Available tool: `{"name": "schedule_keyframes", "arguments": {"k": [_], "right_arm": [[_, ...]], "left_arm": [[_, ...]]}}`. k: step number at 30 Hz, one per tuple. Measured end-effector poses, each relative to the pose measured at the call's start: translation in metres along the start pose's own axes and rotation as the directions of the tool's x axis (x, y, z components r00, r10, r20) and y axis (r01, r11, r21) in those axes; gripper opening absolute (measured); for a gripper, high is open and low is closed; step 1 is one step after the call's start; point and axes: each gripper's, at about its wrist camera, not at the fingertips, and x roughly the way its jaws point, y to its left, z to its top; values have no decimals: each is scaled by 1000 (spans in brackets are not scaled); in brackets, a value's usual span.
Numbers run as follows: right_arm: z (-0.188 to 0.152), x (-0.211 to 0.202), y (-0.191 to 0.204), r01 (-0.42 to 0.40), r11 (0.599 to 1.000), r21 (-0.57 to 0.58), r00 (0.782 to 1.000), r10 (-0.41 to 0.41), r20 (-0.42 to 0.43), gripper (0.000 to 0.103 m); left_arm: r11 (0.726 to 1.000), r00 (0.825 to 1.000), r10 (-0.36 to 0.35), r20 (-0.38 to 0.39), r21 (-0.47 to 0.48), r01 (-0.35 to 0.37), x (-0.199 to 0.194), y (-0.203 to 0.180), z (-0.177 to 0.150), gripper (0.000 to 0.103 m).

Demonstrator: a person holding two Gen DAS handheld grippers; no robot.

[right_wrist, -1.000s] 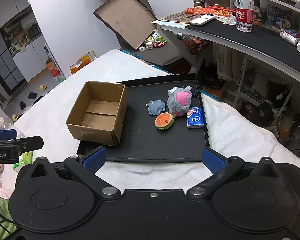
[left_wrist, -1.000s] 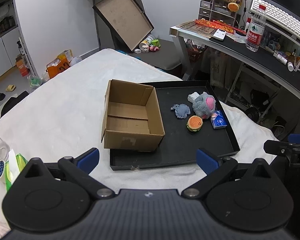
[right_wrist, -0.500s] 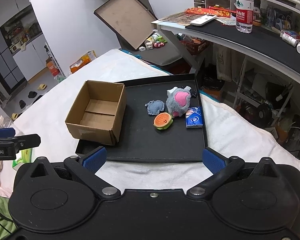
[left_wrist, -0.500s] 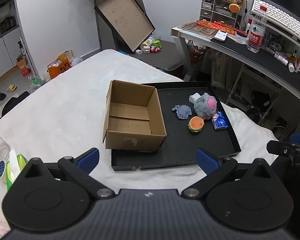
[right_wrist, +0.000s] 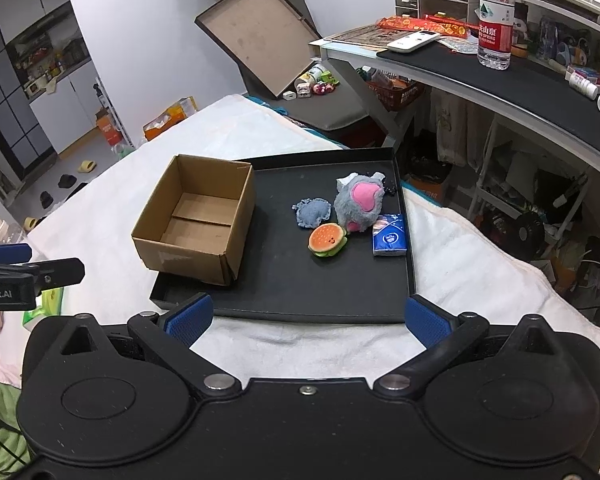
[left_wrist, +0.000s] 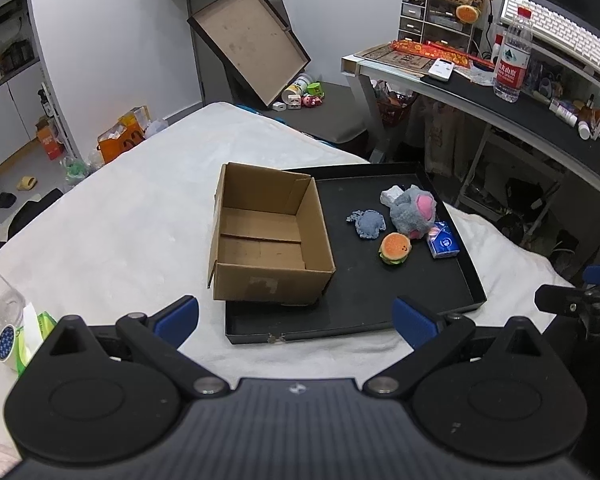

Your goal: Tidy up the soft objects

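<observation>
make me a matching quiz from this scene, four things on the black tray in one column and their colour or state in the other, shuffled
Things:
1. cardboard box
2. burger toy
3. tissue pack
4. plush mouse

Descriptions:
A. grey with pink patches
B. blue, lying flat near the tray's right rim
C. orange top, green edge
D. open and empty

Pairs: 1-D, 2-C, 3-B, 4-A

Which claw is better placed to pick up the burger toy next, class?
Probably the right claw: open and empty, it faces the burger toy more squarely. The left claw, also open, sits behind the cardboard box.
</observation>
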Motion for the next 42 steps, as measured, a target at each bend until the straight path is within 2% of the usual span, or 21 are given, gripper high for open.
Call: {"name": "schedule_keyframes", "arguments": {"k": [2,24,34,42], "right_arm": [[0,0,0,0,1000,-1,1000,0,1,103],[7,20,-10,-6,1000,19,1000,6,-30,103],[19,39,-13,-22,1000,15,999,23,-47,103],[37,56,-25,-28,999,38,999,30,-43,103]], "left_arm": [[1000,1000,-18,-3,-10,18,0,1,1,102],[1000,999,-13,-43,-21,12,27,3,13,102],[998,998,-1,-68,-61,-4,55,11,25,102],[998,995,24,-93,-58,-30,81,15,38,102]]}}
